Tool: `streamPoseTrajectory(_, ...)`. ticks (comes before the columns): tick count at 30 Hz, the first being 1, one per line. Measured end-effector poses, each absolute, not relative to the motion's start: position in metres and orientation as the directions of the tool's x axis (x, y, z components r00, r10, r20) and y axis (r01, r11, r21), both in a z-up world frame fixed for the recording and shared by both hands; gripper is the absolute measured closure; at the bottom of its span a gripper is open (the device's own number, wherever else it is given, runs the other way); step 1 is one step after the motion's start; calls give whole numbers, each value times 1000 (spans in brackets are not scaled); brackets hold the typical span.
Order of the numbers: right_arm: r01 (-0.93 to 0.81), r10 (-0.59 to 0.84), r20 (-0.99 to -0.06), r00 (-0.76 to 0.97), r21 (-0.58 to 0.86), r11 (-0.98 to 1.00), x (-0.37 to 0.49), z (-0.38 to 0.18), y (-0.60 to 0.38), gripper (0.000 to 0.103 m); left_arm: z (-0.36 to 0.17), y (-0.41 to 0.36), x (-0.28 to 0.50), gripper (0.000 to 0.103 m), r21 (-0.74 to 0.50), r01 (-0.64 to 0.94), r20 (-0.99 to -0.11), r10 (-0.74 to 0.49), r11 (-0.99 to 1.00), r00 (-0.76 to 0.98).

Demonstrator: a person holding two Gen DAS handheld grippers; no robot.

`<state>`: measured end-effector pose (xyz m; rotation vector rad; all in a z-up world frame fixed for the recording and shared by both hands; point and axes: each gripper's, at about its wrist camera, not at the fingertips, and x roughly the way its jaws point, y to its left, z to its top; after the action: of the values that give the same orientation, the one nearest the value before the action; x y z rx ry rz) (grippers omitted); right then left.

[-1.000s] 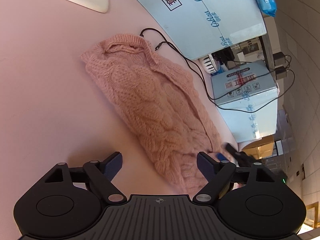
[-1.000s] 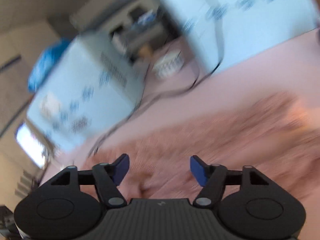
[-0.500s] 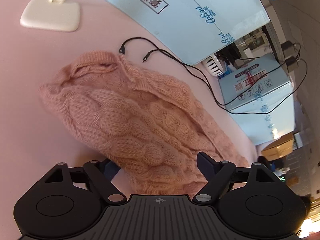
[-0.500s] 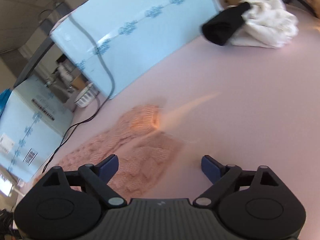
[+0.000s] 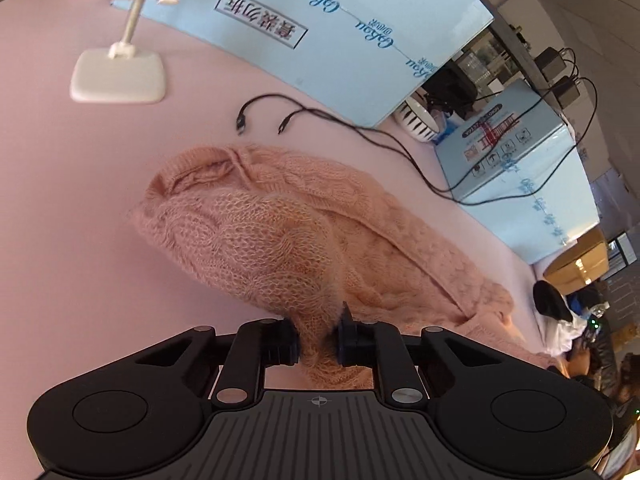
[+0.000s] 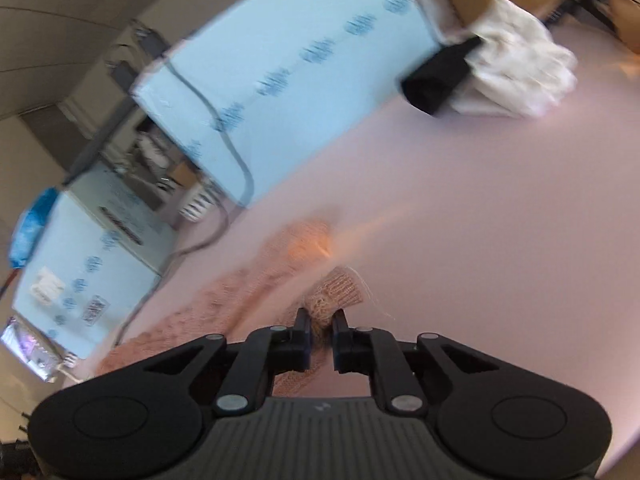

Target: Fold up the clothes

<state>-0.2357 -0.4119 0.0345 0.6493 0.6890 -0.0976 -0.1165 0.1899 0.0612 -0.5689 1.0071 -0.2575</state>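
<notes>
The pink sweater [image 5: 360, 240] lies spread on the pink table [image 5: 60, 220], and I hold it at two places. My left gripper [image 5: 317, 340] is closed on a thick bunch of the knit, which rises from the table as a hump, and my right gripper [image 6: 320, 334] is pinched on a small ribbed piece, I think the cuff or hem [image 6: 338, 290]. To fold well, I should lift both ends to the same height, carry them together over the flat part, and lay the edge straight before I release; the knit is loose and stretchy, so a hard pull can deform it. Behind the sweater two black cable ends [image 5: 262, 118] lie on the table, near the collar, so I must not drag the cloth into them. A white stand [image 5: 118, 78], blue boxes [image 5: 340, 32] and a striped bowl [image 5: 418, 122] are farther away, and a white and black bundle [image 6: 492, 80] rests well apart.
</notes>
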Motion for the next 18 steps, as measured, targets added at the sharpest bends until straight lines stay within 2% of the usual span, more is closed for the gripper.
streamPoseTrajectory(1,326,103,-655,749,499,803,-237,26,-412,66,53,191,-119,79,-558,-77,-740,-453,827,497)
streamPoseTrajectory(2,349,77,-672,737,475,808,-238,23,-411,62,45,193,-121,77,-554,-101,-757,-450,826,474)
streamPoseTrajectory(3,349,44,-655,754,457,818,-241,28,-409,42,45,197,-125,74,-561,-113,-757,-453,820,471)
streamPoseTrajectory(4,351,11,-637,771,439,827,-243,33,-407,19,48,203,-129,63,-571,-123,-752,-458,811,474)
streamPoseTrajectory(6,337,-80,-542,837,394,855,-249,51,-398,15,53,213,-137,45,-591,-142,-743,-467,794,479)
streamPoseTrajectory(7,306,-99,-486,868,368,878,-251,59,-392,11,63,217,-142,41,-580,-127,-729,-443,804,522)
streamPoseTrajectory(8,261,-97,-431,897,340,903,-250,68,-384,9,75,219,-148,37,-563,-108,-709,-411,819,573)
streamPoseTrajectory(10,108,0,-346,938,291,951,-239,85,-359,7,94,224,-154,25,-537,-73,-661,-366,840,655)
streamPoseTrajectory(13,-162,256,-322,912,292,943,-207,97,-320,4,104,226,-149,22,-540,-28,-598,-360,841,716)
streamPoseTrajectory(15,-318,419,-356,835,309,896,-175,102,-288,3,91,222,-129,20,-611,16,-571,-454,791,684)
streamPoseTrajectory(18,-461,554,-419,719,309,832,-124,105,-225,3,62,207,-103,20,-645,1,-604,-511,764,611)
